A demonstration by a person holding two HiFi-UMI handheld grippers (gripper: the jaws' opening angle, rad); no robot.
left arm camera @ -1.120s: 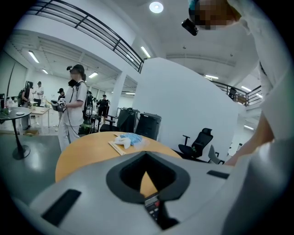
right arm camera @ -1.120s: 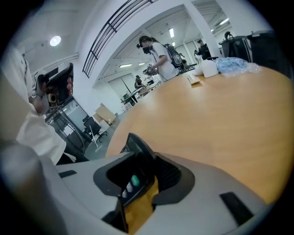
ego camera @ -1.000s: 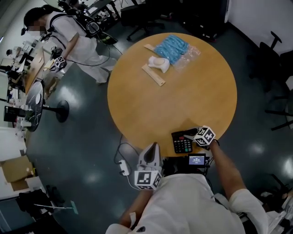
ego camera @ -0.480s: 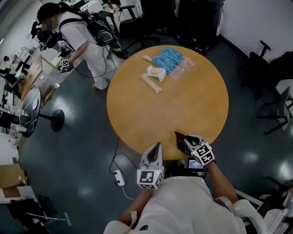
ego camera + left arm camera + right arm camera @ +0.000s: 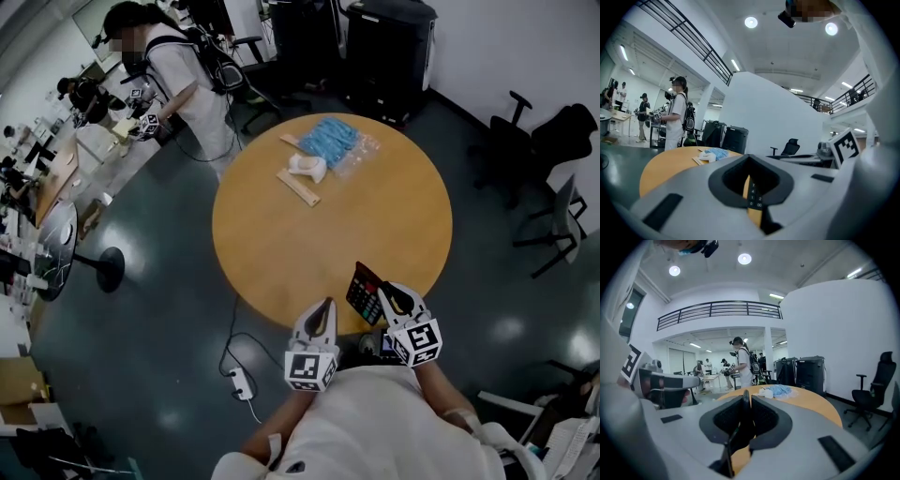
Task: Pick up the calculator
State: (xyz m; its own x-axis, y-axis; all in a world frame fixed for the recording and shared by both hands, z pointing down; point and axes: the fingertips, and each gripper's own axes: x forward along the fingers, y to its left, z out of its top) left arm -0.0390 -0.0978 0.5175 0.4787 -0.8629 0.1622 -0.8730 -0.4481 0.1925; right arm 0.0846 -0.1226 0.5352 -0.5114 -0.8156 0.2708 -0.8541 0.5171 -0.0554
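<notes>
The black calculator [image 5: 364,292] hangs tilted above the near edge of the round wooden table [image 5: 328,225], with my right gripper [image 5: 382,298] shut on its near end. In the right gripper view the calculator [image 5: 743,423] shows edge-on, pinched between the jaws. My left gripper [image 5: 322,306] is just left of it, jaws together and holding nothing. Through the narrow slit in the left gripper view, the calculator's keys [image 5: 753,197] appear close ahead.
At the table's far side lie a blue plastic bag [image 5: 328,141], a white object [image 5: 305,166] and a wooden ruler [image 5: 298,187]. A person [image 5: 178,70] stands beyond the table by desks. Office chairs [image 5: 544,141] are at the right; a power strip [image 5: 240,382] lies on the floor.
My right gripper has lifted the calculator off the table's near edge and tipped it up. The left gripper rose a little. The person beyond the table walked on.
</notes>
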